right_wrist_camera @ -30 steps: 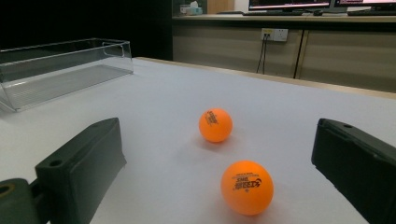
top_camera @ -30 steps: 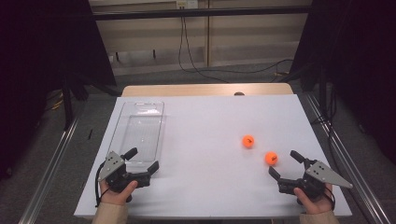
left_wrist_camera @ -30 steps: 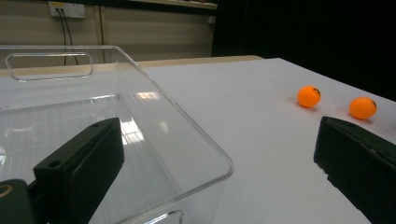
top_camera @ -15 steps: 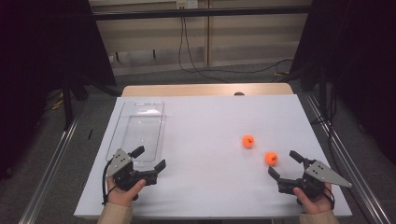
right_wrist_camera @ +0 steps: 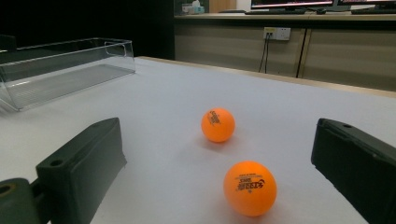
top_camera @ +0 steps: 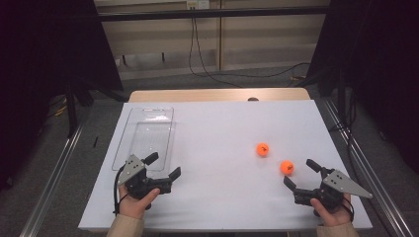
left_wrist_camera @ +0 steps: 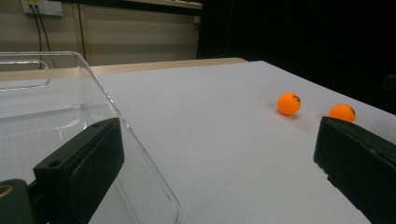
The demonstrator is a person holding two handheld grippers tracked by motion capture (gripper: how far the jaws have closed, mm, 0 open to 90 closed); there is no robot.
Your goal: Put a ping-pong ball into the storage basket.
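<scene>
1. Right gripper (top_camera: pixel 299 174): held low over the bench (top_camera: pixel 222 128) at its near right; fingers (right_wrist_camera: pixel 79 163) spread wide and pinching nothing; bare white surface between them.
2. Near ping-pong ball (top_camera: pixel 286 167): orange, printed lettering on its face; rests on the bench just ahead of the right gripper's fingers and roughly on the line between them, slightly toward the right-hand finger in the right gripper view (right_wrist_camera: pixel 250 187); not touching either finger; round, so it has no long axis to line up with.
3. Far ping-pong ball (top_camera: pixel 262 149): orange, same print; lies beyond the near one and a little to the left of it as the right gripper's fingers point (right_wrist_camera: pixel 218 124); the two balls are near each other but apart.
4. Left gripper (top_camera: pixel 163 165): held at the near left of the bench; fingers (left_wrist_camera: pixel 79 163) spread and empty; both balls lie well apart from them, far off toward its right-hand finger.
5. Clear plastic tray (top_camera: pixel 146 138): empty, long axis running away from the person; its near corner sits just beside the left gripper's left-hand finger (left_wrist_camera: pixel 140 154).
6. Judgement: the right gripper is much the nearer to the balls; a straight advance should bring the near ball between its fingers; being round, it may roll if nudged.
</scene>
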